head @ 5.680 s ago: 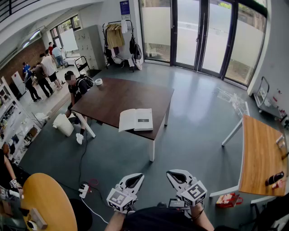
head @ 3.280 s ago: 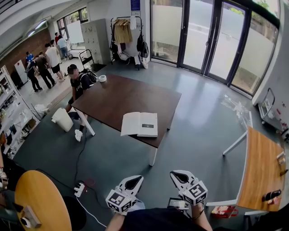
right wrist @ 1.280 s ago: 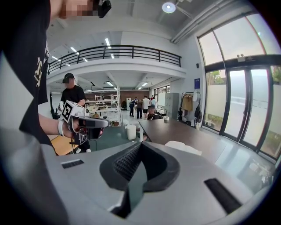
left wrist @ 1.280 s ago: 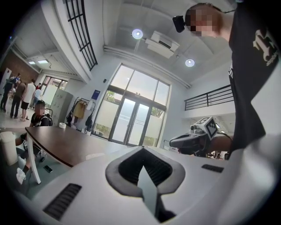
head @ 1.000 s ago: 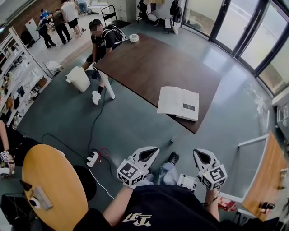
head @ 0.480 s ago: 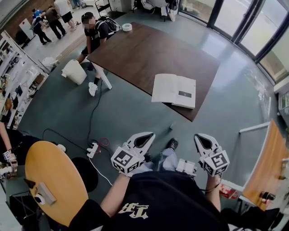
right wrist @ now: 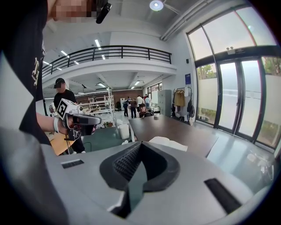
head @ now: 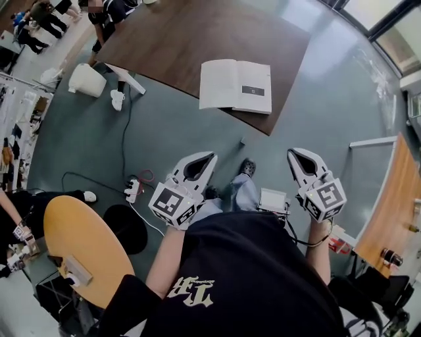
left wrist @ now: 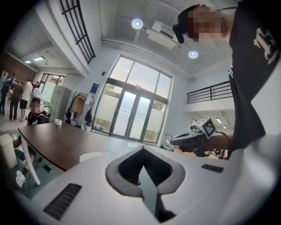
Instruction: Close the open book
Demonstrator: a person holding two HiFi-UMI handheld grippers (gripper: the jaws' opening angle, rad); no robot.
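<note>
The open book [head: 235,85] lies flat with its white pages up, near the front edge of the dark brown table [head: 191,33]. Both grippers hang in front of my body over the grey floor, short of the table and apart from the book. My left gripper [head: 210,156] is shut with nothing in it, and my right gripper [head: 293,153] is shut and empty too. In the left gripper view the book [left wrist: 90,156] shows just beyond the shut jaws [left wrist: 141,152]. Past the shut jaw tips [right wrist: 139,147] in the right gripper view, the book [right wrist: 168,143] sits on the table [right wrist: 180,127].
A round wooden table [head: 82,247] stands at my lower left and a light wooden table [head: 395,204] at the right. A power strip [head: 133,191] with cables lies on the floor. A white bin [head: 87,79] and a person [head: 108,10] are at the table's far left end.
The view has moved closer to the table, and the book now sits higher and nearer in the head view. Both grippers stay shut in front of my body.
</note>
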